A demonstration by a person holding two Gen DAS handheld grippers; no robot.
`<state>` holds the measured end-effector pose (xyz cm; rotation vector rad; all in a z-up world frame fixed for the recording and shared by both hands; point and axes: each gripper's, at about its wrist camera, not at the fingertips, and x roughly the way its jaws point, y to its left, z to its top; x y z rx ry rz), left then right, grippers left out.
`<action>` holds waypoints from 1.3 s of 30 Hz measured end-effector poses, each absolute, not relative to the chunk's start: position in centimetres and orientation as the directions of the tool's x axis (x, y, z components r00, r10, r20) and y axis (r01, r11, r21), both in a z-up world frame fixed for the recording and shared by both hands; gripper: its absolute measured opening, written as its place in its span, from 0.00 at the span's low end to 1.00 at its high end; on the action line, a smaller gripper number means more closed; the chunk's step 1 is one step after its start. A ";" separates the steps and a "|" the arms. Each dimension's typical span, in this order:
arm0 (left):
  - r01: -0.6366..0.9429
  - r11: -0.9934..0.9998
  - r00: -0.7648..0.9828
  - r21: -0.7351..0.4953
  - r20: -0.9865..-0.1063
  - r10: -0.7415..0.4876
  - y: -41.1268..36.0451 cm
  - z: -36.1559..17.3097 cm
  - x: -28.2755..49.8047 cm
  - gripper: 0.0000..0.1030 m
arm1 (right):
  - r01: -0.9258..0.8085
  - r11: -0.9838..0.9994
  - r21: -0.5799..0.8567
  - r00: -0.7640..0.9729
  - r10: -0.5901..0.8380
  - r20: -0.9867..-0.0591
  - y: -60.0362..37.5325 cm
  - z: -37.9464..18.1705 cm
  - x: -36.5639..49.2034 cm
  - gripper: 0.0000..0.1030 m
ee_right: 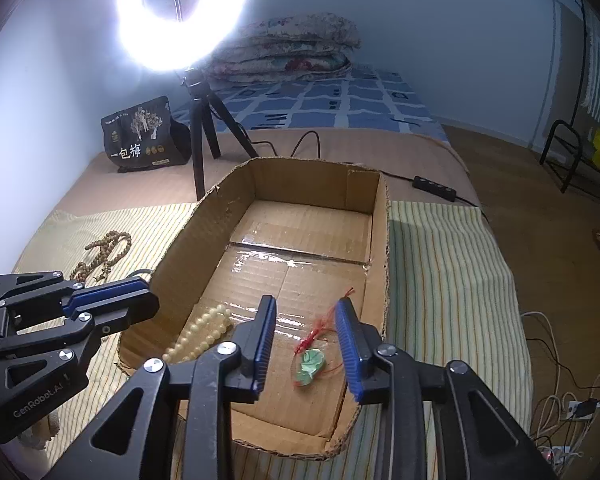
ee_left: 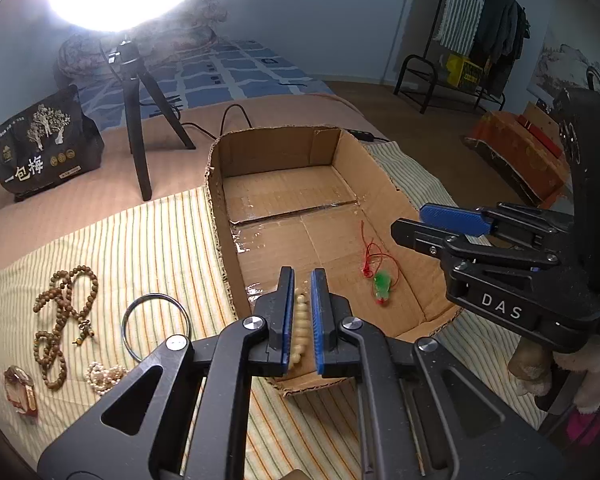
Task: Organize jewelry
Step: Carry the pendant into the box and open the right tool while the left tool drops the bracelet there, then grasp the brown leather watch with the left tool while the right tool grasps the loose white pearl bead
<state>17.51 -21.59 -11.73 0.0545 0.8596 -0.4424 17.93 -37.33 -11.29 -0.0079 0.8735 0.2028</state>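
We've got the left claw [ee_left: 301, 276] over the near-left corner of the cardboard box [ee_left: 284, 152], fingers parted a little w/ the cream bead strand [ee_left: 302, 328] lying between them. In the right wrist view that strand [ee_right: 204, 334] rests on the box floor, so the claw is released, not clamped on it. Our right claw [ee_right: 306, 312] is spread wide above the green pendant w/ red cord [ee_right: 310, 364], which lies on the box floor, near right. Left of the box, on the striped cloth [ee_left: 148, 240] over the bed: brown bead necklace [ee_left: 60, 312], dark bangle [ee_left: 156, 326], pearl piece [ee_left: 104, 376], amber-red piece [ee_left: 20, 390]. Far left: ring light tripod [ee_left: 140, 120], black bag [ee_left: 40, 144].
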 end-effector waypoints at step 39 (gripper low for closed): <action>0.019 0.997 0.659 -0.077 -0.749 -0.070 3.6 -11.6 13.1 0.44 | -0.434 0.888 0.152 0.566 0.400 -0.721 -23.7 -9.6 11.1 0.85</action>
